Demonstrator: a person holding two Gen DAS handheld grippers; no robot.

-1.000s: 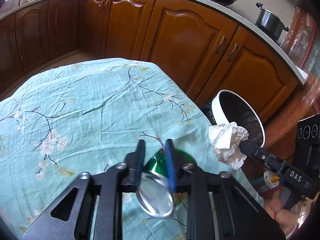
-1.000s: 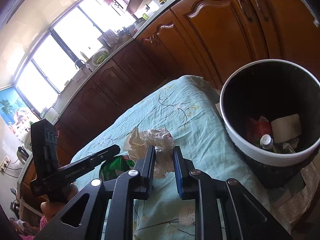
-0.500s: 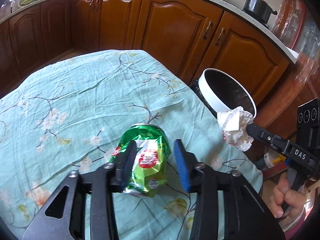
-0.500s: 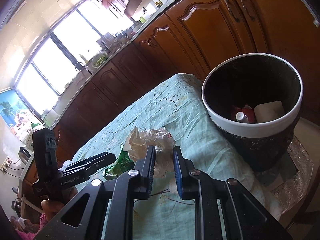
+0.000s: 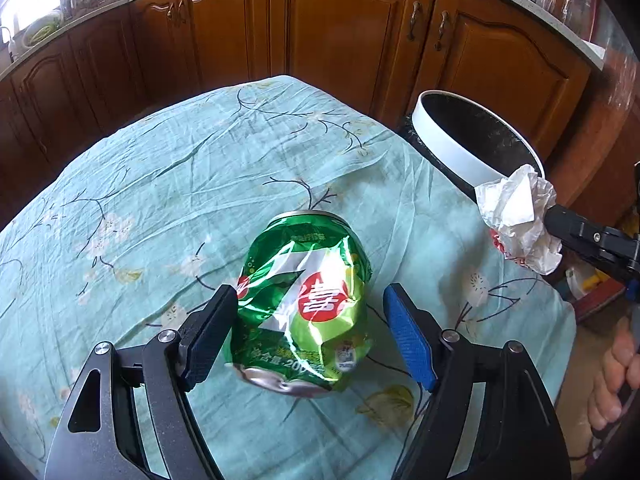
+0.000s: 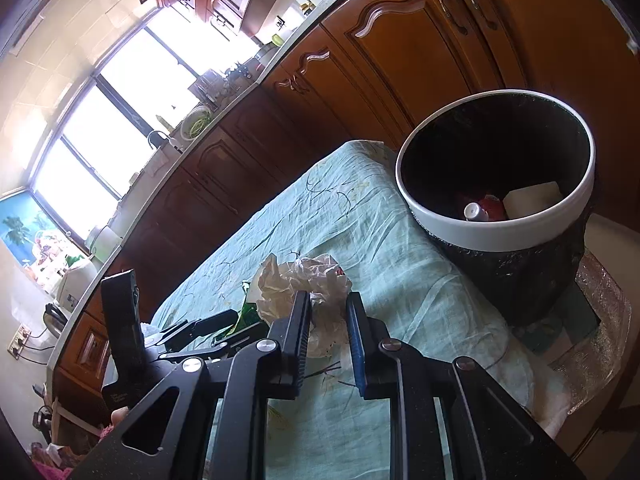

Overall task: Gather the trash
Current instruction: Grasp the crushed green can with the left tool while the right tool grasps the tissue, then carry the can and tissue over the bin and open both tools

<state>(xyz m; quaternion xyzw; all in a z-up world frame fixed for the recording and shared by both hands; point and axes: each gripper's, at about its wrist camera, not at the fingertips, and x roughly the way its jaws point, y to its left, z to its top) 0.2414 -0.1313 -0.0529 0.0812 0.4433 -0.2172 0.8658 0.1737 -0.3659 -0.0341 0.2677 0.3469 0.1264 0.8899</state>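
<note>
A crushed green soda can (image 5: 306, 304) lies on the teal floral tablecloth (image 5: 160, 184). My left gripper (image 5: 310, 312) is open, its fingers on either side of the can with a gap on the right. My right gripper (image 6: 328, 312) is shut on a crumpled white wrapper (image 6: 304, 280), which also shows in the left wrist view (image 5: 520, 216), held above the table's right edge. The trash bin (image 6: 492, 236), black with a white rim, stands beside the table and holds a bottle and paper; it also shows in the left wrist view (image 5: 452, 144).
Brown wooden cabinets (image 5: 344, 28) run behind the table and bin. A counter with a sink and dishes (image 6: 192, 124) runs under the window. A clear mat (image 6: 600, 320) lies under the bin.
My left gripper opened and let go of the can, which now lies on the cloth between the fingers. My right gripper with the wrapper has drawn back a little from the bin.
</note>
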